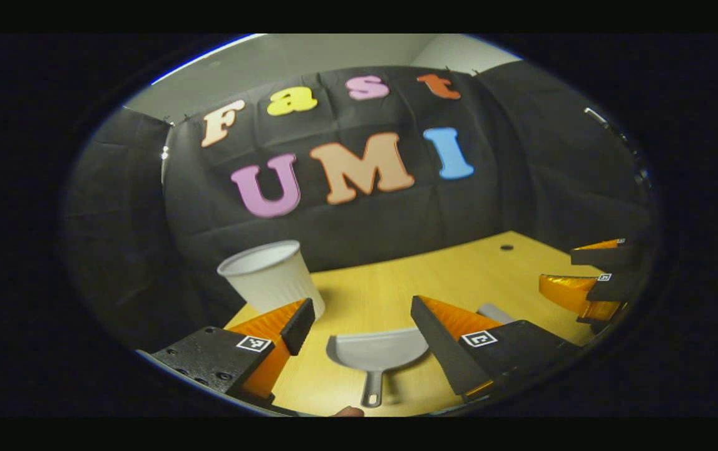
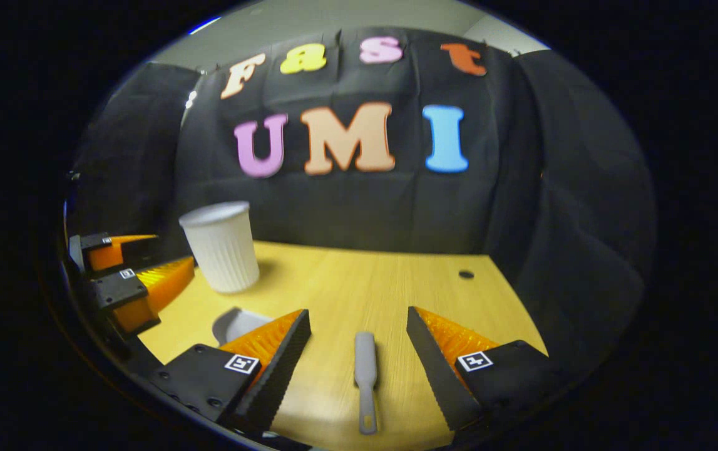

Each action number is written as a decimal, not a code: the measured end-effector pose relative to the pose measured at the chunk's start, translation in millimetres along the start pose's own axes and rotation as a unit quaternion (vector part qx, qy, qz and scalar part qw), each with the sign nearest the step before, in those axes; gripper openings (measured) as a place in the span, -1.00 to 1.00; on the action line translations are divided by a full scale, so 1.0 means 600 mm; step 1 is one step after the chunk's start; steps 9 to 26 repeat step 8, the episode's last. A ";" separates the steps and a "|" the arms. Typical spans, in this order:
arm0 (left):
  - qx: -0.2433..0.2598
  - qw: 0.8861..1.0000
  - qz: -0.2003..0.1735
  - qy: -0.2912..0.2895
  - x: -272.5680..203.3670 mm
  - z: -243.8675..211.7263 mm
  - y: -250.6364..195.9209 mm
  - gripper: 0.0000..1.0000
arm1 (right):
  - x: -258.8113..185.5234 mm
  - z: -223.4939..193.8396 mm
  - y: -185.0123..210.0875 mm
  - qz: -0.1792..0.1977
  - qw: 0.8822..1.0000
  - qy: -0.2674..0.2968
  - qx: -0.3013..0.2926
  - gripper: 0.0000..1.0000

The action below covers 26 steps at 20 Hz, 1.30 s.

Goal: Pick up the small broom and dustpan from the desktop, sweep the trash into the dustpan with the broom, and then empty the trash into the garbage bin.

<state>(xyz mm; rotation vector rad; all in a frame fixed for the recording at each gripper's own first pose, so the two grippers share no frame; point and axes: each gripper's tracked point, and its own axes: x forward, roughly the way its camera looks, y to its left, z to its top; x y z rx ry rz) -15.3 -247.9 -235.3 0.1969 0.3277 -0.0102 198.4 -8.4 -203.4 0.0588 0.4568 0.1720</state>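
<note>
Left gripper view: dustpan (image 1: pixel 376 352) lies flat on desk (image 1: pixel 396 282), handle toward the camera, between spread left gripper (image 1: pixel 364 322) fingers. Right gripper view: broom (image 2: pixel 365 379) lies lengthwise between parted right gripper (image 2: pixel 359 326) fingers; no legible writing.

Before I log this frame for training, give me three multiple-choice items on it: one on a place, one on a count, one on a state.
1. In the left gripper view, where does the dustpan lie?
A. inside the white bin
B. flat on the desk between the left claw's fingers
C. on the floor

2. How many white bins stand on the desk?
A. one
B. two
C. three

3. What state is the right claw in?
A. shut on the broom
B. shut on the bin
C. open, with the broom lying between its fingers

Answers: 1 B, the pan rests on the wooden desk between the left claw fingers. 2 A, a single white bin stands at the back left. 3 C, the fingers stand well apart from the grey broom.
</note>
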 end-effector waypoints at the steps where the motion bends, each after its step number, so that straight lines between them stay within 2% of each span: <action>1: -0.004 1.000 0.000 -0.028 -0.008 0.039 -0.002 0.87 | -0.018 0.022 -0.006 0.001 1.000 -0.028 -0.003 0.97; 4: -0.021 0.997 -0.002 -0.074 -0.038 0.105 -0.013 0.86 | -0.040 0.030 -0.004 -0.007 0.998 -0.068 -0.006 0.97; 7: -0.022 0.995 -0.024 -0.091 -0.052 0.126 -0.023 0.85 | -0.045 0.033 -0.010 -0.013 0.995 -0.101 0.014 0.96; 8: -0.017 0.995 -0.031 -0.094 -0.054 0.128 -0.024 1.00 | -0.050 0.030 -0.014 -0.018 0.994 -0.103 0.020 0.96; 26: -0.017 0.995 -0.031 -0.094 -0.054 0.128 -0.024 1.00 | -0.050 0.030 -0.014 -0.018 0.994 -0.103 0.020 0.96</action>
